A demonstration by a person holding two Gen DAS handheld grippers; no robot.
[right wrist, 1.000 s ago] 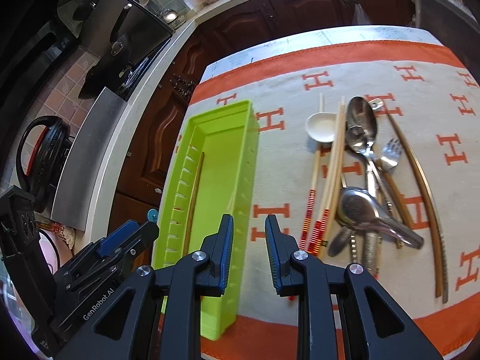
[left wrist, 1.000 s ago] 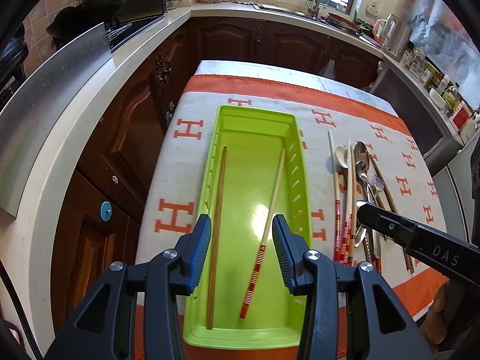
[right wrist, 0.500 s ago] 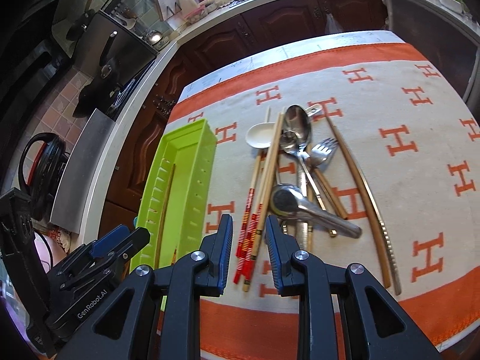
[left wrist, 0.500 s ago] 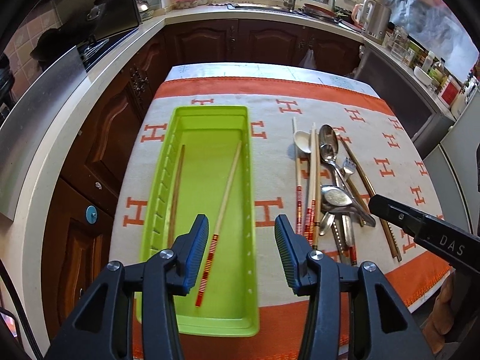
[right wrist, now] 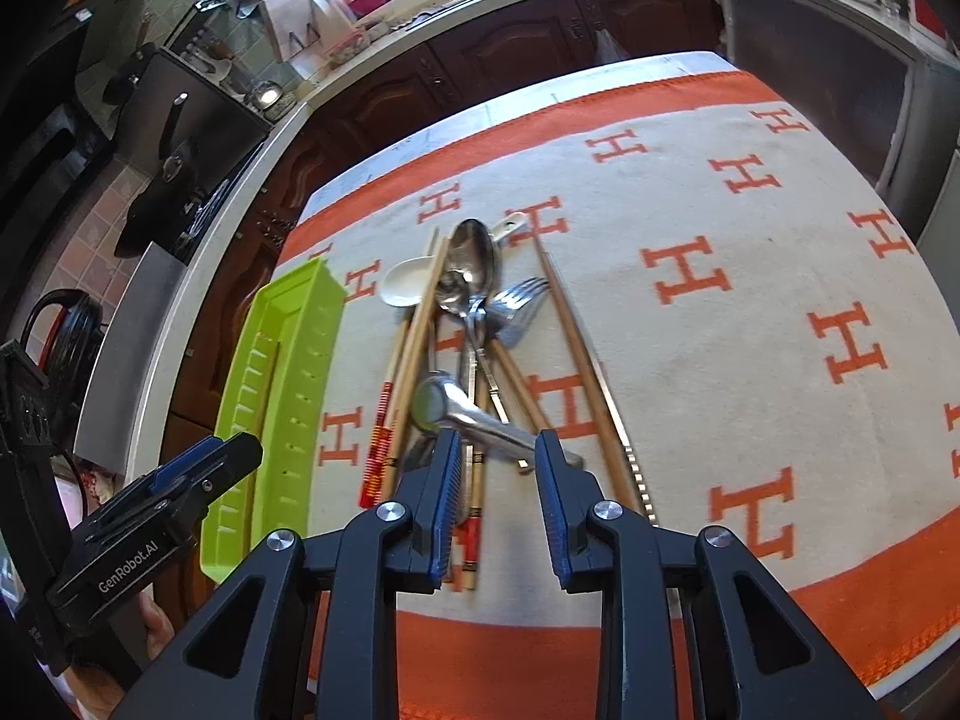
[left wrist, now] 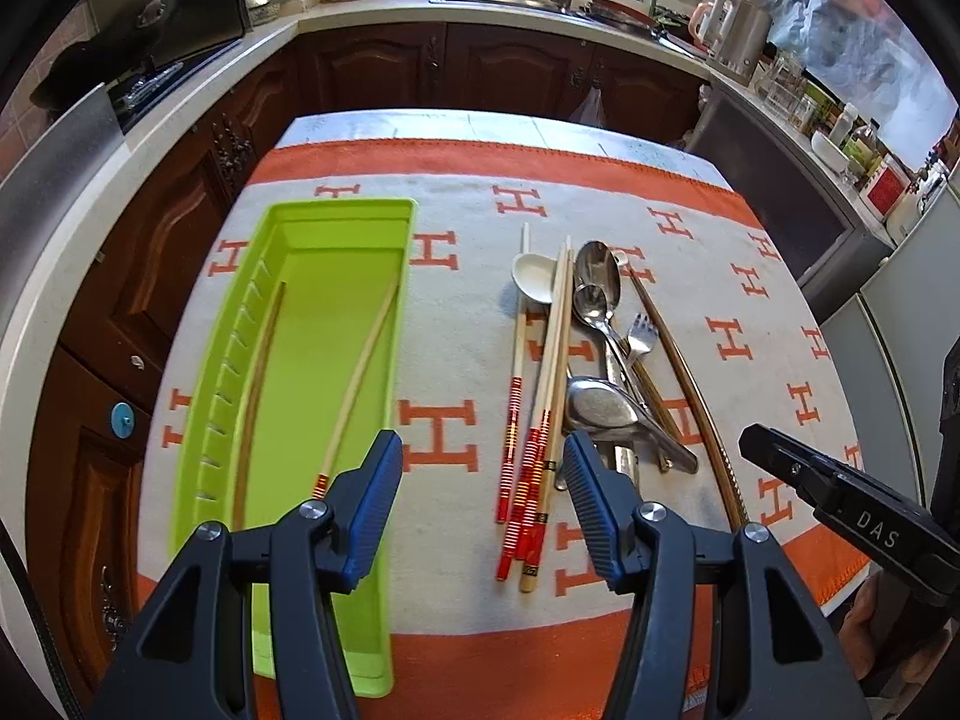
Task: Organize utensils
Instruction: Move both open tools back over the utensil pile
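Note:
A lime green tray lies at the table's left with a brown chopstick and a red-banded chopstick inside. To its right is a pile: red-banded chopsticks, a white spoon, metal spoons, a fork and long dark chopsticks. My left gripper hovers over the red-banded ends, its jaws opening and holding nothing. My right gripper hovers over a metal spoon and its handle, with a narrow gap and nothing gripped.
A cream cloth with orange H marks and an orange border covers the table. Dark wood cabinets and a counter with a sink and a kettle surround it. Bare cloth lies to the right of the pile.
Both grippers have moved right, from over the green tray to over the utensil pile. The left jaws have spread wider. The utensils have not moved.

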